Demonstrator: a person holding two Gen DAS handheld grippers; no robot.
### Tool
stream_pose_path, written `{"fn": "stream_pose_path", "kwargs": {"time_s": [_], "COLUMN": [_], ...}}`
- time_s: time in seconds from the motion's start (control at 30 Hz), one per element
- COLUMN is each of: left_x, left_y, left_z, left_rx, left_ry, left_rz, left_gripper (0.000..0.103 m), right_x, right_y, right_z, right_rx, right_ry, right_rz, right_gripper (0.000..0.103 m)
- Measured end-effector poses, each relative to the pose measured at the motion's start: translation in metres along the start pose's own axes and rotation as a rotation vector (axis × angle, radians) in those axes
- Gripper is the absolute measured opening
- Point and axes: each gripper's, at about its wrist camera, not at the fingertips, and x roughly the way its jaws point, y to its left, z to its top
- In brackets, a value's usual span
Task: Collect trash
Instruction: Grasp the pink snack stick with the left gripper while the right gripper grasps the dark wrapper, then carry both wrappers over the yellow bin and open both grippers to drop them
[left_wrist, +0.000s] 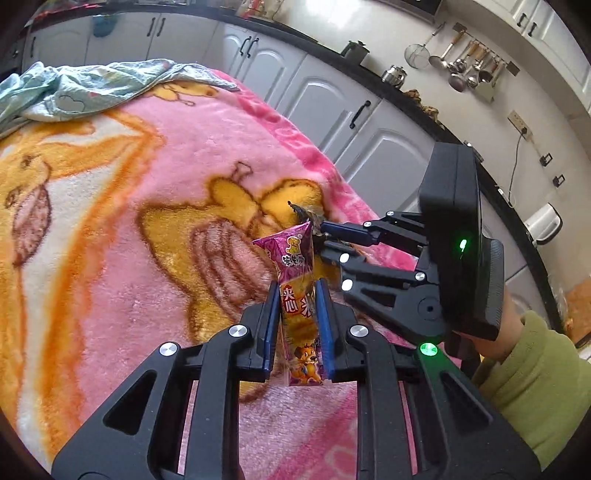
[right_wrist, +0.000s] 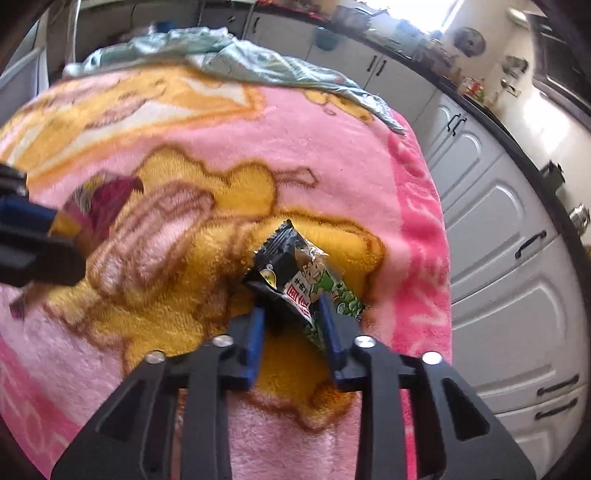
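Observation:
My left gripper (left_wrist: 296, 293) is shut on a purple snack wrapper (left_wrist: 295, 266) with a cartoon dog, held upright above the pink blanket (left_wrist: 147, 184). My right gripper (right_wrist: 291, 301) is shut on a black and green snack wrapper (right_wrist: 295, 273), just above the blanket (right_wrist: 332, 147). In the left wrist view the right gripper (left_wrist: 319, 240) sits just right of the purple wrapper, its dark wrapper (left_wrist: 306, 214) partly hidden. In the right wrist view the left gripper (right_wrist: 55, 230) with the purple wrapper (right_wrist: 99, 206) is blurred at the far left.
A crumpled light blue cloth (left_wrist: 74, 88) lies at the blanket's far end. White kitchen cabinets (left_wrist: 332, 107) with a dark countertop run along the right. Utensils (left_wrist: 469, 66) hang on the wall. A green sleeve (left_wrist: 535, 380) holds the right gripper.

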Motion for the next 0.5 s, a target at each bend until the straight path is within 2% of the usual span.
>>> {"fn": "stream_pose_path", "kwargs": {"time_s": [0.1,0.27,0.5], "left_x": [0.000,0.002,0.008], "left_y": [-0.009,-0.036,-0.083], "left_z": [0.000,-0.002,-0.009], "left_rx": [0.017,0.065,0.155], "left_ry": [-0.001,-0.001,0.014], "left_rz": [-0.014,-0.045,-0.090], "left_gripper": [0.014,0.014,0.014], "right_x": [-0.019,-0.062,-0.131], "right_y": [-0.014,-0.029,-0.040], "right_z": [-0.009,-0.038,-0.100], "right_rx": [0.117,0.252,0.363], "right_ry": [-0.040,-0.083,-0.122], "right_rz": [0.060,0.103,0.032], "right_gripper": [0.014,0.012,0.011]}}
